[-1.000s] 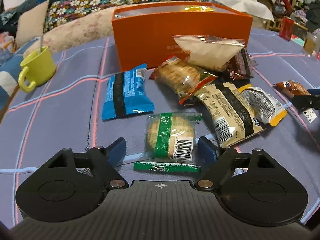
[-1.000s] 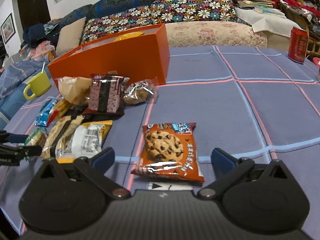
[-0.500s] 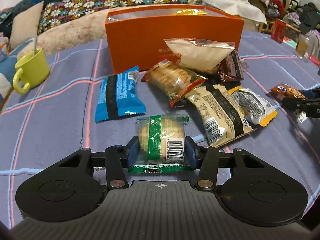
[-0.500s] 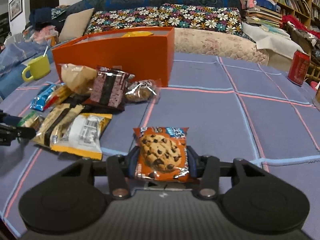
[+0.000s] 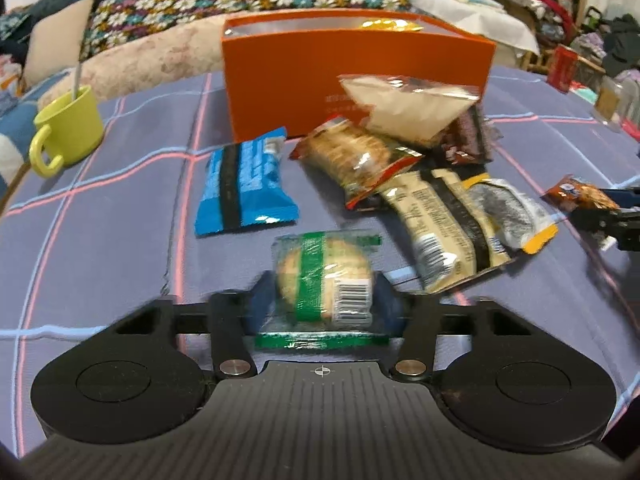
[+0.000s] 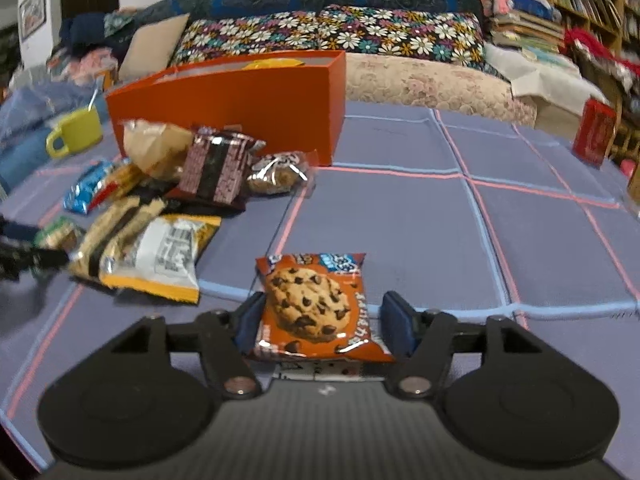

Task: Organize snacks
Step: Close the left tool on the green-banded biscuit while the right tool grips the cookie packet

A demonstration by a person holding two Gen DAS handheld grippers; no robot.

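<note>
Left gripper [image 5: 323, 285]: I saw its jaws had just been closing, and both blue pads were clenched against the sides of a clear cracker packet with a green band [image 5: 320, 280].
Cracker packet's place: it sat between the left fingers, close to the camera, over the purple checked tablecloth [image 5: 100, 240]; I could not tell whether it touched the cloth.
Right gripper [image 6: 323, 304]: its jaws had just been opening, with an orange chocolate-chip cookie packet [image 6: 308, 308] between them. The left pad met the packet's edge. The right pad stood slightly apart from its upper side, so I read the grip as released.
Cookie packet's place: tilted between the right fingers, well apart from the other snacks.
Orange box [image 5: 320, 80]: upright at the far side of the cloth, open on top, with something yellow showing inside.
Loose snacks: a blue packet [image 5: 244, 188] lay flat before the box; beside it, overlapping, were a cracker bag [image 5: 352, 156], a pale packet [image 5: 404, 108], a cream-and-black bar [image 5: 444, 224] and a yellow-edged packet [image 5: 512, 212].
Mug [image 5: 68, 128]: yellow-green, at the cloth's left edge.
</note>
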